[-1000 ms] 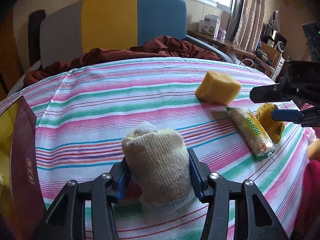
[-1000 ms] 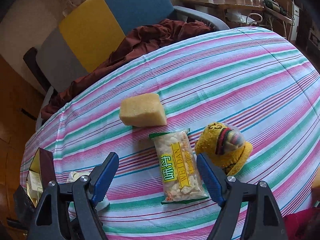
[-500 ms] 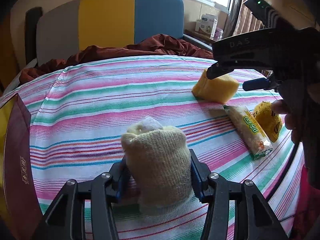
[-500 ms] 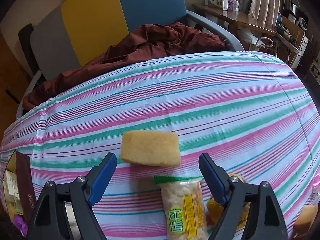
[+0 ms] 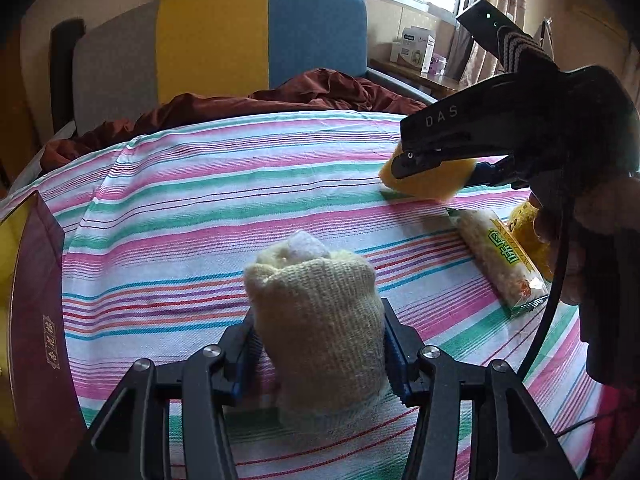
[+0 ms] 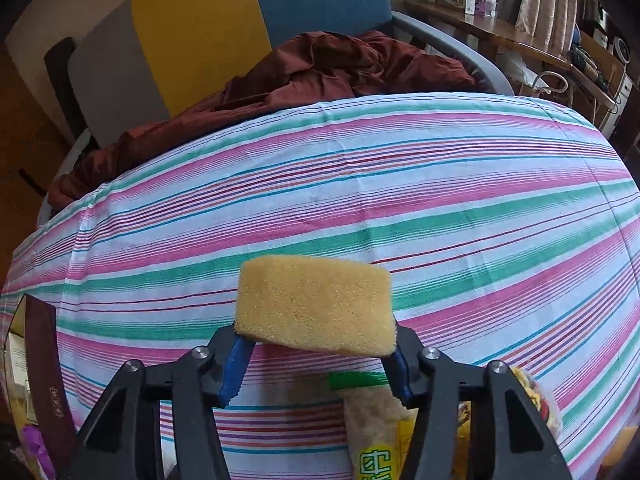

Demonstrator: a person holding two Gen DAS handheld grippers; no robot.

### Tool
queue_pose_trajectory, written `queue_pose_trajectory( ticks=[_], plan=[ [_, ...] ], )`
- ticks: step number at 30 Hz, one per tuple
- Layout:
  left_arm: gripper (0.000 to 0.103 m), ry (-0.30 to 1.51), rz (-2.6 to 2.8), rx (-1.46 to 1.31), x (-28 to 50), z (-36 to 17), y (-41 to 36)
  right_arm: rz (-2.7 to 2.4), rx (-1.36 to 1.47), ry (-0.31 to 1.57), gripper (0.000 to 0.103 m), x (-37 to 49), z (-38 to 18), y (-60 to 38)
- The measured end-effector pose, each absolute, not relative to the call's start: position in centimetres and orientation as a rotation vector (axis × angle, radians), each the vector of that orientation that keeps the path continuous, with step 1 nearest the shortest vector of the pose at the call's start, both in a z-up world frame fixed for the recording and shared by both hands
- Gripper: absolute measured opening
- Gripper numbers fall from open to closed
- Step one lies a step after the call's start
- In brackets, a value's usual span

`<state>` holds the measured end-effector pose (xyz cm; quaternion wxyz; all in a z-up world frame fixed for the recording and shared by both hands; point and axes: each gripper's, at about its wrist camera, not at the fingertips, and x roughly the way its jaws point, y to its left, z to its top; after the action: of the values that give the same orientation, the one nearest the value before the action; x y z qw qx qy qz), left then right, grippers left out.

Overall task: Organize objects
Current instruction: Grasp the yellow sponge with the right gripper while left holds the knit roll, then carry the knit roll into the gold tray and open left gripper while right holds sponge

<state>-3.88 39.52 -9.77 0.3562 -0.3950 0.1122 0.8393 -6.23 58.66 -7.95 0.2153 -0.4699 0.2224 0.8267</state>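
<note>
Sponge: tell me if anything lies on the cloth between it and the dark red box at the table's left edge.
Nothing visible. The sponge is pinched in the right tongs, and the striped cloth toward the dark red box shows bare.

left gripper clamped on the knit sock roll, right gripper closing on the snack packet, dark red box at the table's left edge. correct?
One thing is off. The right gripper has just been closing on the yellow sponge, not the snack packet, which lies on the striped cloth below it; the right wrist view shows this. The left gripper does clamp the knit sock roll, and the dark red box sits at the left edge.
</note>
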Motion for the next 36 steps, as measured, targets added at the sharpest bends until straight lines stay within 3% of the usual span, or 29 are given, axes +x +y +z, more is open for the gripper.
queue_pose_trajectory(
  ticks=[7,36],
  plan=[
    [0.048,0.300,2.188,-1.041,-3.5,-9.1,39.0,2.420,-1.357,0.644,0.057,-7.1,-7.8,57.1],
    [0.048,0.229,2.314,-0.987,-1.3,-1.8,27.2,2.414,-1.602,0.363,0.055,-6.1,-8.2,50.3]
  ],
)
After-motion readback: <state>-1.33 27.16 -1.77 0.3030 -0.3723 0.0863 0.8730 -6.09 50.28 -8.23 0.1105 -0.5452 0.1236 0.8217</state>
